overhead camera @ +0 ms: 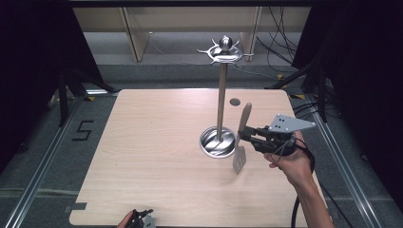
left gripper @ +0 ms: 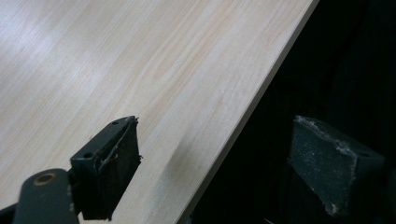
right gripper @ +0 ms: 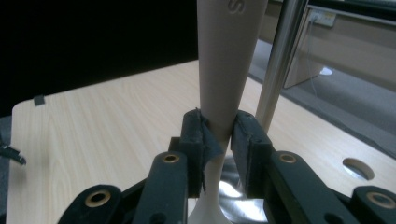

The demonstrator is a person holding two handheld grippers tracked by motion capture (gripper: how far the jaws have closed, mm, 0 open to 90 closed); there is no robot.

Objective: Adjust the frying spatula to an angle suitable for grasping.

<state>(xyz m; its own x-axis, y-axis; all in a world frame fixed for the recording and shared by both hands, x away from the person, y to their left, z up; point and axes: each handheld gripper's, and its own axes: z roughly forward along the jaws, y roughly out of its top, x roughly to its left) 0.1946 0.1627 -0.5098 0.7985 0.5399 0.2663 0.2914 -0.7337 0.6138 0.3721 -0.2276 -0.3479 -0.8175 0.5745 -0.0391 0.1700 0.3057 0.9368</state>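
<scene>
High view: a pale wooden table [overhead camera: 157, 156] with a metal utensil stand [overhead camera: 221, 95] right of its middle, a round base [overhead camera: 217, 142] below and a hook ring [overhead camera: 225, 51] at the top of the pole.
Right gripper [overhead camera: 248, 135]: held level in the person's right hand [overhead camera: 292, 161], just right of the stand's base, jaws pinching the spatula.
Spatula [overhead camera: 241, 142]: upright and clear of the table, beige handle up, grey blade [overhead camera: 239, 160] hanging down beside the base.
Right gripper view: the black pads [right gripper: 196, 140] press on the narrow neck of the spatula handle [right gripper: 224, 60]; the stand's pole [right gripper: 280, 60] rises just beside it.
Left gripper [overhead camera: 142, 219]: low at the table's near edge.
Left gripper view: jaws spread wide with nothing between them, one pad [left gripper: 112, 168] over the wood, the other past the table edge [left gripper: 252, 112].
</scene>
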